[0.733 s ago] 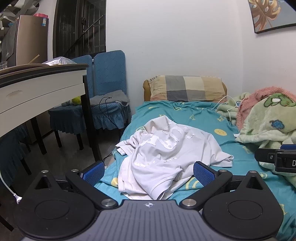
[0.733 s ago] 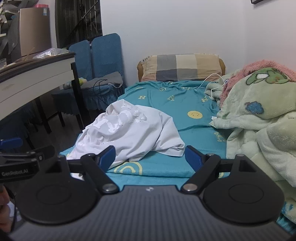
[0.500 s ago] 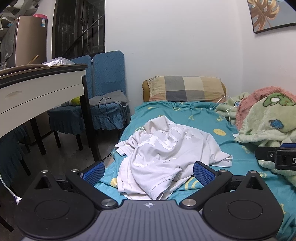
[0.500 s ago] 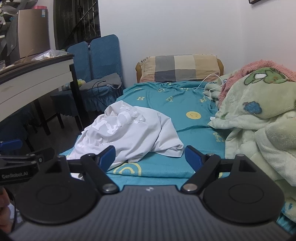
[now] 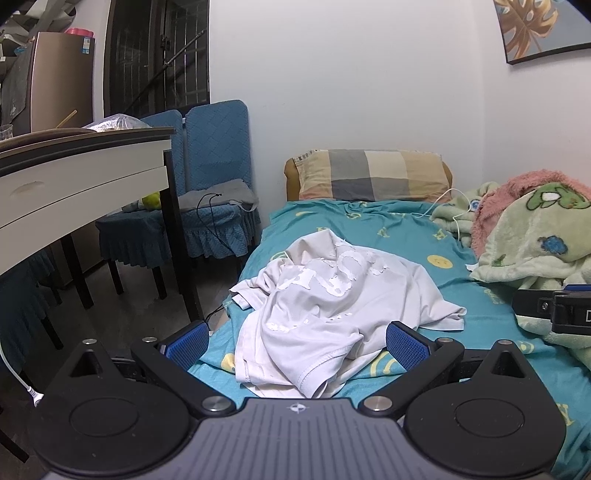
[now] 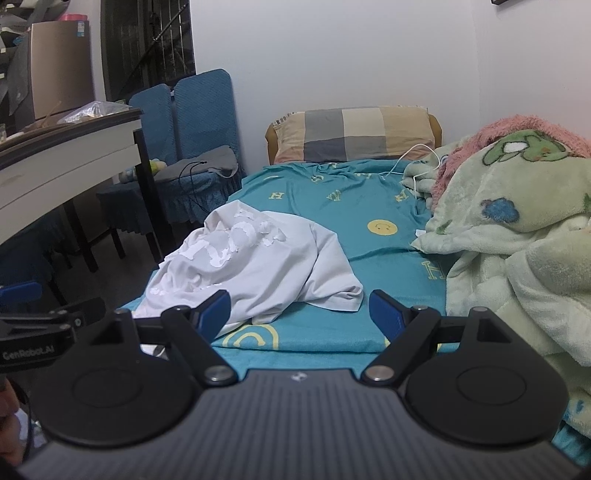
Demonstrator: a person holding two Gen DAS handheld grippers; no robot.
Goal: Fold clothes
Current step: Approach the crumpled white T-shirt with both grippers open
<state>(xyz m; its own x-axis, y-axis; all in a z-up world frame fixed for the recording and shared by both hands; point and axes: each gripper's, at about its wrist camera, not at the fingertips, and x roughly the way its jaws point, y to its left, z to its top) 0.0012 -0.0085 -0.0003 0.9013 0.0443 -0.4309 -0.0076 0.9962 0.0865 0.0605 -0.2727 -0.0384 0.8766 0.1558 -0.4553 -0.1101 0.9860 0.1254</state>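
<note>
Bedroom, 2 wrist views: crumpled white T-shirt point(image 5: 332, 306) on bed point(image 5: 402, 236), both claws wide apart and empty.
Left claw point(image 5: 295, 341) hangs low over the shirt's near hem, blue pads either side, not touching; right claw point(image 6: 299, 308) hangs above the bed's foot, shirt ahead-left. Left view alone shows a leaf picture point(image 5: 535, 29) on the wall; right view alone shows part of a hand at lower left. Shirt lies mid-bed toward the left edge. Checked pillow point(image 5: 369, 179) at the head, green blanket point(image 6: 517, 229) heaped right, white cable point(image 6: 413, 158) beside it. 2 blue chairs point(image 5: 210, 155) and a white surface point(image 5: 74, 177) stand left.
</note>
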